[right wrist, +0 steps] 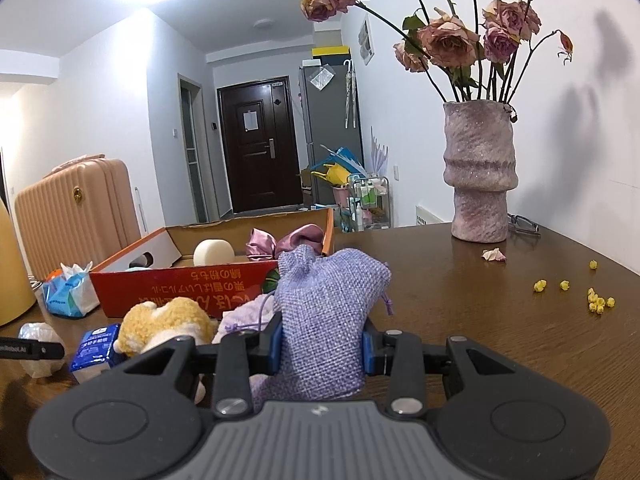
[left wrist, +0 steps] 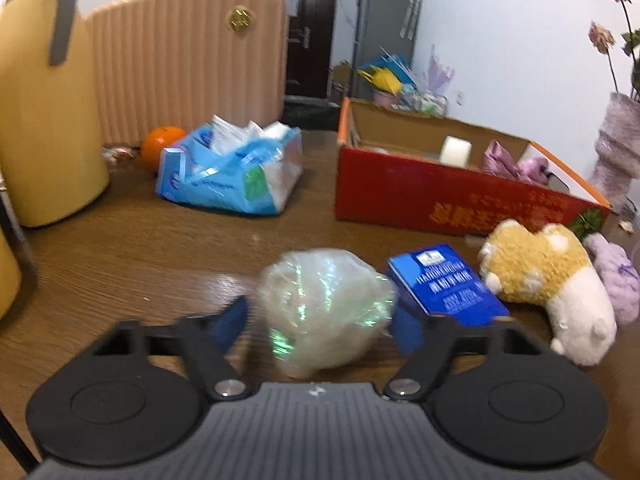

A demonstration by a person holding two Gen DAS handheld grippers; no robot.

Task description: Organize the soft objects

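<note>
- On the brown table [left wrist: 132, 240], L gripper [left wrist: 320, 320] sits low w/ jaws spread wide, a crinkly cellophane-wrapped bundle [left wrist: 326, 304] between the blue pads [left wrist: 230, 320]; can't tell if either pad touches it (view is blurred).
- R gripper [right wrist: 322, 344] is clamped on a lilac cloth pouch [right wrist: 326, 312], blue pads pressing both sides; pouch stands upright, drawstring neck on top, just in front of the red cardboard box [right wrist: 192, 284].
- Box is open-topped; inside: a white cylinder [right wrist: 213, 253] and shiny pink-purple fabric [right wrist: 288, 242], fabric toward the box's R end as the R cam sees it.
- Plush toy [left wrist: 548, 280], yellow and white, lies on the table just in front of the box, beside a blue carton [left wrist: 444, 284]. In the L cam the carton is between the bundle and the toy, near both.
- A pale purple fluffy thing [left wrist: 614, 276] lies against the toy's far side; too blurred to name.
- Blue plastic bag of tissues [left wrist: 232, 168] sits farther back, L of the box, w/ an orange [left wrist: 160, 146] just behind it.
- Pink suitcase [left wrist: 188, 52] stands behind the table; a yellow container [left wrist: 44, 112] is at the table's L edge.
- R side of the table: purple vase [right wrist: 478, 172] of dried roses [right wrist: 448, 40], glasses [right wrist: 524, 224] beside it, one fallen petal [right wrist: 494, 255], scattered yellow bits [right wrist: 596, 302]; all well apart from the box.
</note>
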